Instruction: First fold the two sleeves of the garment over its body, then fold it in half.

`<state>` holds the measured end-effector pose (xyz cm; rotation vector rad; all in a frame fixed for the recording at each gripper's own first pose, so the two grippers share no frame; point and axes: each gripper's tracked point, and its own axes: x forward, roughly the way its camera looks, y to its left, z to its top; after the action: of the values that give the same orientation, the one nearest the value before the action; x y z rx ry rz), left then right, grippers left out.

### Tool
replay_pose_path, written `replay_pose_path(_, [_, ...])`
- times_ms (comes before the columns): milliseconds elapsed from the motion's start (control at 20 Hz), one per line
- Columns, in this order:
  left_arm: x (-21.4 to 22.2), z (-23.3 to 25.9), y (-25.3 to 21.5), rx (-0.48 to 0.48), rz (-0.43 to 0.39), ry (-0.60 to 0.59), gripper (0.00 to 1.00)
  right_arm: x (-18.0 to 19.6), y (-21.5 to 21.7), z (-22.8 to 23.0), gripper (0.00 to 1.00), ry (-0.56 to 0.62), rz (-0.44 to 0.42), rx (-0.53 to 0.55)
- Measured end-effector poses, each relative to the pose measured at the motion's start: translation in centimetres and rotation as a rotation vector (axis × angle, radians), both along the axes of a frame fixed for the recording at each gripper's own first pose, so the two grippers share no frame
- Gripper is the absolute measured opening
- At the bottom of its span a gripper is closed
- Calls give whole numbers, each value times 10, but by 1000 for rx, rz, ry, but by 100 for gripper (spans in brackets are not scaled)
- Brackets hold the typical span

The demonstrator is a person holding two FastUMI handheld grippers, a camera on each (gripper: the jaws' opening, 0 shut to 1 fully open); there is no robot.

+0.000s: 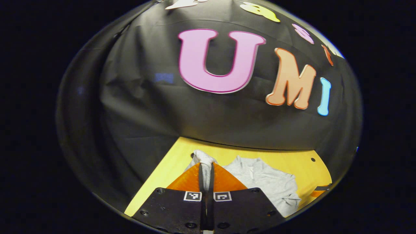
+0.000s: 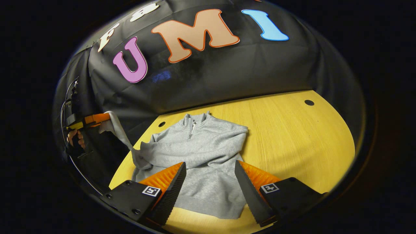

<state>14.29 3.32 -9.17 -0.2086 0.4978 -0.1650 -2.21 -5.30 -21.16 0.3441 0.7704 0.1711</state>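
Note:
A grey zip-neck sweatshirt [image 2: 198,152] lies flat on the yellow wooden table [image 2: 292,130], collar toward the booth wall. One sleeve lies folded across its chest. The other sleeve [image 2: 122,135] is lifted off the table's left edge, its cuff held by my left gripper [image 2: 104,119], with a hand behind it. In the left gripper view the cuff [image 1: 204,162] sits pinched between the shut fingers of the left gripper [image 1: 206,170], with the sweatshirt body [image 1: 266,182] lying to the right. My right gripper [image 2: 209,175] hovers open above the sweatshirt's lower half, holding nothing.
Black cloth wall rises just behind the table's far edge. Small round holes [image 2: 309,102] mark the tabletop near its corners. Bare wood stretches to the right of the sweatshirt in the right gripper view.

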Motion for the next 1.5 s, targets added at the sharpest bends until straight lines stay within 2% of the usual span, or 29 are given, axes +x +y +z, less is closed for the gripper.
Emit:
replay_pose_path(250, [11,5,-86,1,-169,-25,0,-15,-26,-2,96,5,-35,-35])
replay_pose_path(750, [-16,-15,-227,-25,-436,29,0,-40,-67,-12,96,40,-115,-45])
replay_pose_path(950, [-32,-41,-269,-18,-513,85,0,-53,-86,-14,96,52,-146,-55])
replay_pose_path(1000, [-37,-47,-279,-18,-530,100,0,-56,-92,-15,90,55,-154,-60])
replay_pose_path(1150, [-43,-70,-306,6,-568,134,0,-66,-103,-18,90,67,-174,-63])
replay_pose_path(1450, [-49,-120,-339,63,-584,220,0,-78,-117,-19,90,76,-190,-75])
replay_pose_path(1500, [-51,-126,-344,65,-588,236,0,-78,-119,-19,96,76,-189,-81])
